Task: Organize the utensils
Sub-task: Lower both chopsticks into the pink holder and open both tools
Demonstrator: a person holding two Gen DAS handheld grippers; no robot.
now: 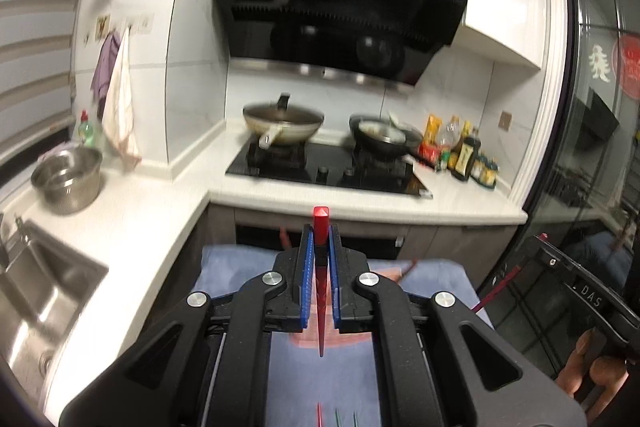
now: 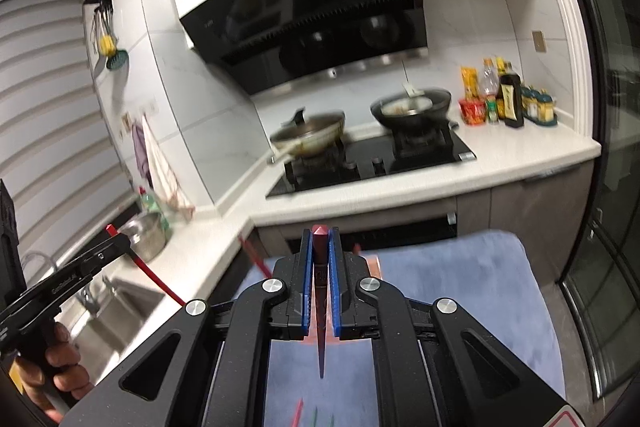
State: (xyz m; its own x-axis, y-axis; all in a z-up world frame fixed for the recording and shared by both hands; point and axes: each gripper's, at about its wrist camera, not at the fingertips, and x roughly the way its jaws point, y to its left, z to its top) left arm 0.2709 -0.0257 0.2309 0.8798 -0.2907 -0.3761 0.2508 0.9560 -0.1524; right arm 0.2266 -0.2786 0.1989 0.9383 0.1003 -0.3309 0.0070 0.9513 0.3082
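Note:
My left gripper [image 1: 320, 239] is shut on a red chopstick [image 1: 321, 223] that runs lengthwise between the blue pads, its square end sticking out ahead. My right gripper [image 2: 320, 243] is shut on a second red chopstick [image 2: 320, 233] held the same way. Both are raised above a blue cloth [image 1: 240, 267] [image 2: 460, 267]. The right gripper [image 1: 538, 241] with its chopstick [image 1: 500, 285] shows at the right of the left wrist view. The left gripper [image 2: 116, 235] with its chopstick [image 2: 156, 277] shows at the left of the right wrist view. More thin sticks [image 1: 338, 417] [image 2: 298, 411] lie on the cloth, partly hidden.
A white L-shaped counter [image 1: 160, 211] holds a steel sink [image 1: 36, 291], a steel colander [image 1: 66, 179], and a hob with a wok [image 1: 282, 125] and a pan [image 1: 384, 137]. Sauce bottles [image 2: 508, 99] stand at the far right. A glass door [image 2: 616, 187] is at right.

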